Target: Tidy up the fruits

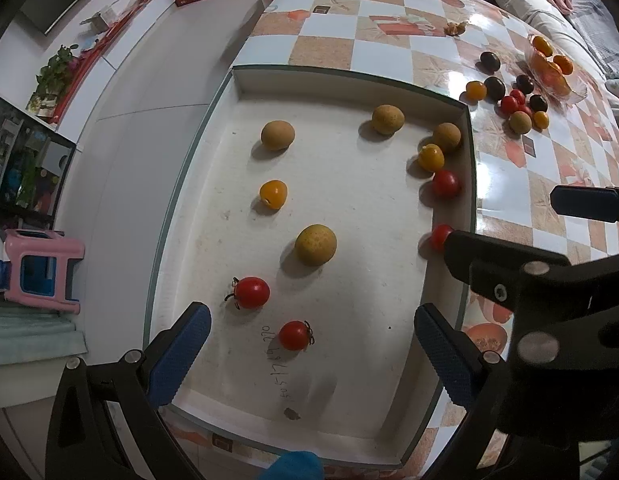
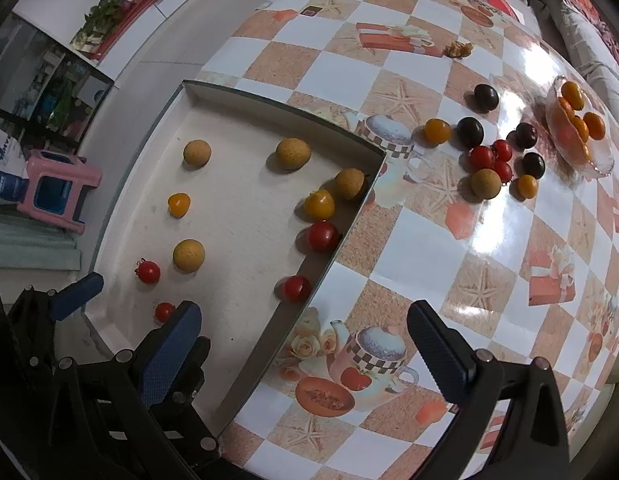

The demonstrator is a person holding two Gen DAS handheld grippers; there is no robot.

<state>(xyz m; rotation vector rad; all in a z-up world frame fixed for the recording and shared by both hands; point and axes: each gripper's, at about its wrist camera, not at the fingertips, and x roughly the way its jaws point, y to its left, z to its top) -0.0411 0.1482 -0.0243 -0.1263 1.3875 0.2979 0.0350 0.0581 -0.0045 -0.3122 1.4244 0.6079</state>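
A shallow white tray (image 1: 349, 76) (image 2: 289, 109) lies on the checkered table and holds several tan round fruits, yellow tomatoes and red cherry tomatoes. My left gripper (image 1: 314, 356) hovers open over the tray's near end, with a red cherry tomato (image 1: 295, 335) on the tray floor between its fingers, untouched. My right gripper (image 2: 305, 354) stands open over the tray's right wall and the table, holding nothing. A loose cluster of dark, red, orange and tan fruits (image 1: 509, 98) (image 2: 495, 152) sits on the table beyond it. A glass dish (image 2: 601, 166) (image 1: 579, 94) holds orange fruits.
A scrap of peel (image 1: 454, 29) (image 2: 457, 49) lies farther back on the table. The table's left edge drops to the floor, where a pink stool (image 1: 41, 268) (image 2: 55, 188) stands. A sofa (image 1: 549, 12) runs along the far right.
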